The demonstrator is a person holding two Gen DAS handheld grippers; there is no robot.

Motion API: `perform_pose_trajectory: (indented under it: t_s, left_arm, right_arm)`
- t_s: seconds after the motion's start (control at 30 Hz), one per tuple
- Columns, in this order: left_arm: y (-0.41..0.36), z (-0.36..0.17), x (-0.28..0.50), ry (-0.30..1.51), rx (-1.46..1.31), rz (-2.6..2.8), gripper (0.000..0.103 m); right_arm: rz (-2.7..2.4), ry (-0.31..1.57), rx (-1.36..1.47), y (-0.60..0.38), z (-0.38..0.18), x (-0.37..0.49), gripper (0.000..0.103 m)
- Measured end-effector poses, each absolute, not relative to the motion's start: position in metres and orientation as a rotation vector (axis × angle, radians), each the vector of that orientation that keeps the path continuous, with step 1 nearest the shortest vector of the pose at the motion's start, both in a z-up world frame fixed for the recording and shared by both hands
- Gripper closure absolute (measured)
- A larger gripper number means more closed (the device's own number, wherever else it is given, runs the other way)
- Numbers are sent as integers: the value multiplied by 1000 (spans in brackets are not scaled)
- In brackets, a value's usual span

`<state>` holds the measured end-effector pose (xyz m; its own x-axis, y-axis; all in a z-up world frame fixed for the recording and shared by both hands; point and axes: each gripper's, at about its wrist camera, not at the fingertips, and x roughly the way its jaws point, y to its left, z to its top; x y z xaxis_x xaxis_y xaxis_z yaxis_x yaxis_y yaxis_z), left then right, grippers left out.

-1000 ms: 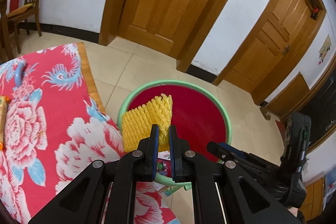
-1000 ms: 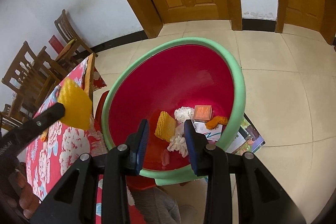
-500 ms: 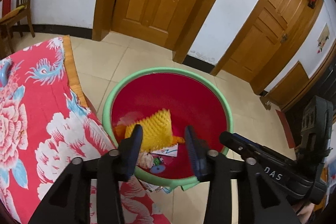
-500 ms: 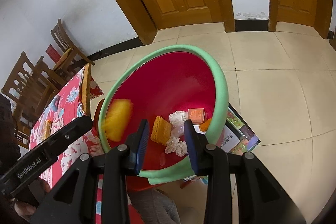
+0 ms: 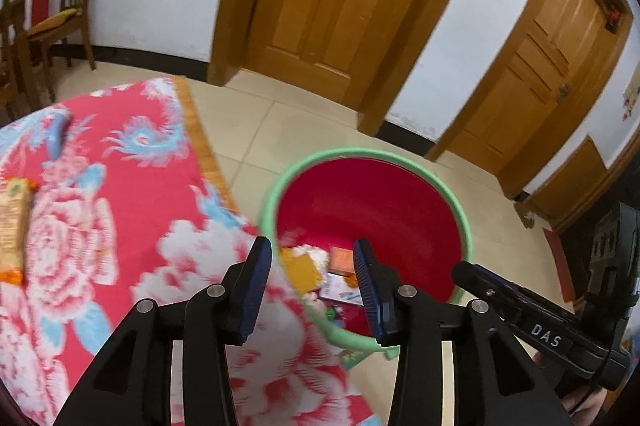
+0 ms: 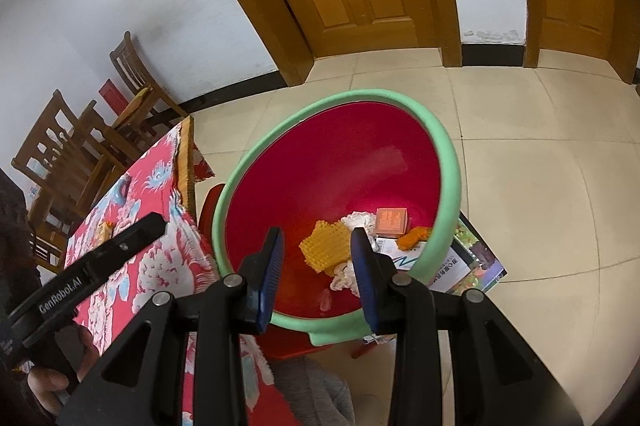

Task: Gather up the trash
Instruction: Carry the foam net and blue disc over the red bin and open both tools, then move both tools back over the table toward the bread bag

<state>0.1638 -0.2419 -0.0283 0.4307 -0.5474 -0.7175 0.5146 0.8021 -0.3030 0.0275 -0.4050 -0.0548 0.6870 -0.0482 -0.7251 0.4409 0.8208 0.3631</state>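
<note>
The black left gripper (image 5: 312, 280) with blue-lined jaws hangs with its jaws apart and nothing between them, over the edge of a tabletop (image 5: 120, 210) covered in red cloth with pink and blue flowers. Beyond it stands a round red basin with a mint-green rim (image 5: 466, 222) on the tiled floor, holding a yellow foam net (image 5: 302, 268), white crumpled paper (image 5: 316, 252) and a small orange box (image 5: 341, 260). The right gripper's black arm (image 5: 532, 318) reaches in from the right.
</note>
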Motion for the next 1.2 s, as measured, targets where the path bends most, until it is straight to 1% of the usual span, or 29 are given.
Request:
perform_pose_trajectory:
  t_s: [0.17, 0.23, 0.4, 0.83, 1.03, 1.1, 1.2]
  left_arm:
    - [-215, -22, 174, 885, -52, -598, 59]
    - [-203, -20, 178, 877, -52, -571, 59]
    - [-176, -19, 188, 869, -56, -511, 59]
    - [-117, -23, 214, 856, -41, -350, 59]
    - [-97, -29, 223, 863, -22, -273, 55]
    - [-88, -32, 228, 865, -17, -240, 50]
    - [-79, -37, 237, 875, -5, -196, 48]
  right_arm:
    - [-281, 776, 544, -397, -53, 32, 66]
    - [-279, 779, 541, -395, -52, 35, 63]
    - [-279, 788, 536, -391, -54, 40, 60]
    - [-275, 802, 519, -378, -52, 49, 59]
    - [-277, 806, 510, -373, -51, 54, 59]
    - [-276, 805, 506, -371, -50, 55, 59]
    - [-274, 804, 500, -368, -48, 57, 59]
